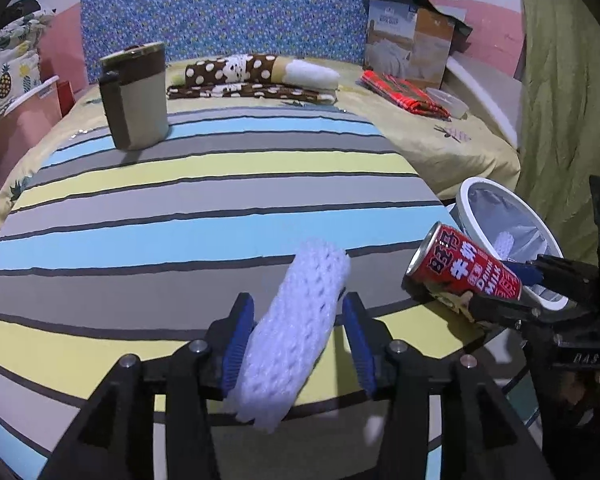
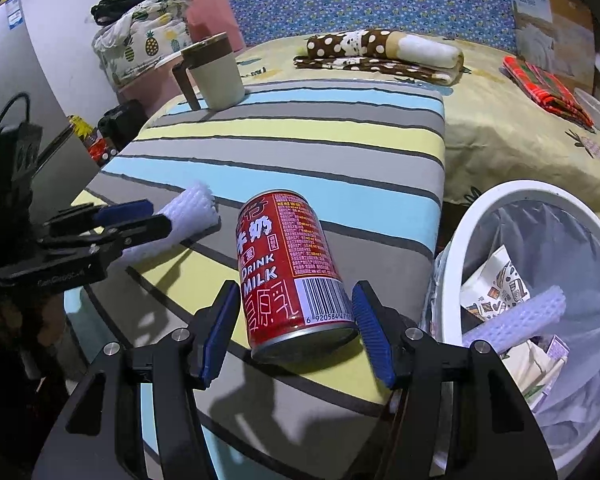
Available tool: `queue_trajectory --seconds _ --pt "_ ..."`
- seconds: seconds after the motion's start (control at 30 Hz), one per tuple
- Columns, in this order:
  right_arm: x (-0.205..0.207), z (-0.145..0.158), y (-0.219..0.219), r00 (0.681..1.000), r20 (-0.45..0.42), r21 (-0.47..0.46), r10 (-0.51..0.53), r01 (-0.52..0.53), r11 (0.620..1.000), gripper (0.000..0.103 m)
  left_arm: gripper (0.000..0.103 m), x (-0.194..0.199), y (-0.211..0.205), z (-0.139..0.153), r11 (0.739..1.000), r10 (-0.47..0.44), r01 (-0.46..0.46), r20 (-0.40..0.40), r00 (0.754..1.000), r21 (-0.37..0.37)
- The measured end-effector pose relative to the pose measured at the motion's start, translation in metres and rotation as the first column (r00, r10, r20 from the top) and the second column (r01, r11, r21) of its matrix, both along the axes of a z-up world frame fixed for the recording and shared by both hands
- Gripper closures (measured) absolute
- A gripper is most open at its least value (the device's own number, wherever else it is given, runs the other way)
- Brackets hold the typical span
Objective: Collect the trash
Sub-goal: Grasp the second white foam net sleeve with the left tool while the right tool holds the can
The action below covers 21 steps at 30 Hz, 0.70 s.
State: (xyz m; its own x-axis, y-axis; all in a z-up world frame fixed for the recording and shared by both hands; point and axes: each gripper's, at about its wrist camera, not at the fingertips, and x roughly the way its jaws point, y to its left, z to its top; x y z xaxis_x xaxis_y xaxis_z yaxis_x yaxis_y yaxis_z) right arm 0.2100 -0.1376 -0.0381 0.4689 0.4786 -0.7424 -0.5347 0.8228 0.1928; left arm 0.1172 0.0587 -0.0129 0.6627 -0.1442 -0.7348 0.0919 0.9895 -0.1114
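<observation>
A white foam net sleeve lies on the striped cloth between the blue pads of my left gripper. It leans against the left pad, with a gap at the right pad; the jaws stand open. In the right wrist view the same sleeve pokes out past the left gripper. A red milk can lies on its side near the cloth's right edge. My right gripper straddles it, open, with a narrow gap at each pad. A white-rimmed bin with a clear liner stands to the right.
The bin holds another foam sleeve and paper wrappers. A beige mug with a brown lid stands at the far left of the cloth. Behind it lie a brown dotted blanket, a red cloth and a box.
</observation>
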Motion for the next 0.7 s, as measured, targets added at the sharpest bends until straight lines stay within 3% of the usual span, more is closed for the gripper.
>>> queue_trajectory --seconds 0.27,0.43,0.7 --pt "-0.004 -0.001 0.004 0.999 0.039 -0.016 -0.012 0.013 1.000 0.043 0.055 -0.017 0.001 -0.014 1.000 0.004 -0.004 0.019 1.000 0.010" --pt "-0.005 -0.005 0.009 0.999 0.043 -0.036 -0.021 0.022 0.999 0.043 0.055 -0.024 -0.002 -0.012 0.999 0.004 -0.003 0.033 0.999 -0.036" --pt "-0.007 -0.007 0.010 0.999 0.042 -0.028 -0.031 0.033 0.999 0.044 0.055 -0.024 -0.002 -0.016 0.999 0.050 -0.051 0.035 0.998 0.007"
